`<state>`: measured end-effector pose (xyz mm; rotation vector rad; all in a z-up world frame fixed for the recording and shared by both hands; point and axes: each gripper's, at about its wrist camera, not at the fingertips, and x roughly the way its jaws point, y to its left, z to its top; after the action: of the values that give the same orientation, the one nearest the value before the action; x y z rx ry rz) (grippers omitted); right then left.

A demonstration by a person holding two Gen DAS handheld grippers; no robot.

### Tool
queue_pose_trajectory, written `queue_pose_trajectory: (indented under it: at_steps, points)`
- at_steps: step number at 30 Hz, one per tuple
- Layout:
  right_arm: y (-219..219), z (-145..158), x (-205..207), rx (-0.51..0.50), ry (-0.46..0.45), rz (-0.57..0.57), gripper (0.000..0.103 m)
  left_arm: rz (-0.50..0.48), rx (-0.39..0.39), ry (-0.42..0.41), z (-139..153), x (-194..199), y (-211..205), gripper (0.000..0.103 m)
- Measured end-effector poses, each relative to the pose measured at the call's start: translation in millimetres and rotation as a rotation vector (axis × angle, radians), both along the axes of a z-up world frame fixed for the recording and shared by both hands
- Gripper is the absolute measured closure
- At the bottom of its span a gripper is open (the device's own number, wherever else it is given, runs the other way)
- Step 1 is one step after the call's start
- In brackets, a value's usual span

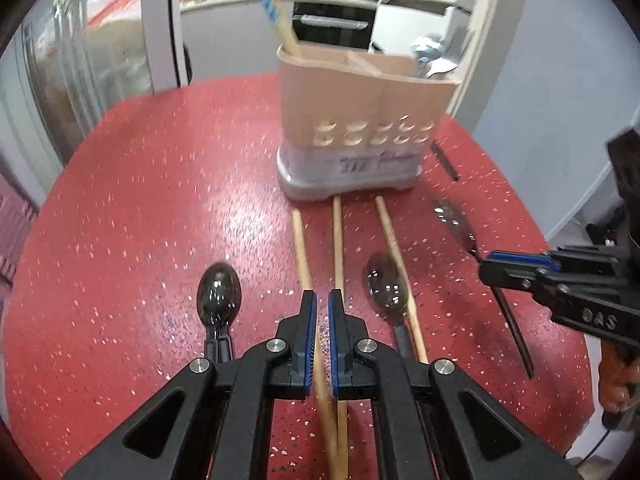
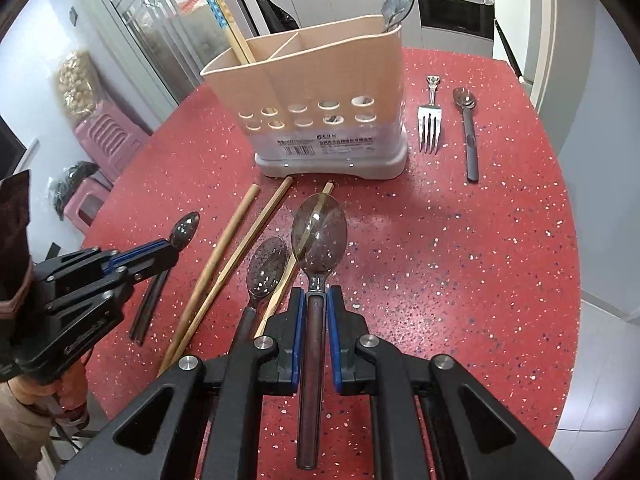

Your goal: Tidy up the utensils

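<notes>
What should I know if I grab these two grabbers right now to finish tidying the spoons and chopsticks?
Left gripper: shut, seemingly empty, above the loose chopsticks.
Right gripper: shut on a clear spoon.
Done: a chopstick pair and metal spoons stand in the holder.
To do: three loose chopsticks, two dark spoons, fork and grey-handled spoon on the table, plus the held spoon.
</notes>
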<state>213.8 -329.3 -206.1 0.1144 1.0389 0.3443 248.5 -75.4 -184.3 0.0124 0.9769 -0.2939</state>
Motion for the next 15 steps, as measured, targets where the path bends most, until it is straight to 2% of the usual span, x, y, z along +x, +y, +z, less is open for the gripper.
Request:
queue_pose_trajectory:
  at_steps: [4,5,6,7,13,15]
  points:
    - [0,0,0,0.012,0.005,0.007,0.091,0.046,0.032,0.033,-7,12,0,0.072]
    - [-1,0,0,0.016,0.004,0.008,0.091,0.050,0.036,0.031,-7,13,0,0.069]
    - [-2,0,0,0.020,0.002,0.008,0.091,0.058,0.044,0.029,-8,16,1,0.057]
    - [-2,0,0,0.025,0.002,0.008,0.091,0.069,0.059,0.035,-9,19,1,0.000]
    - [-6,0,0,0.049,0.001,0.008,0.091,0.107,0.161,0.013,-17,41,-3,0.000]
    - [-7,-1,-1,0.055,0.001,0.008,0.091,0.103,0.173,0.016,-21,49,-5,0.000]
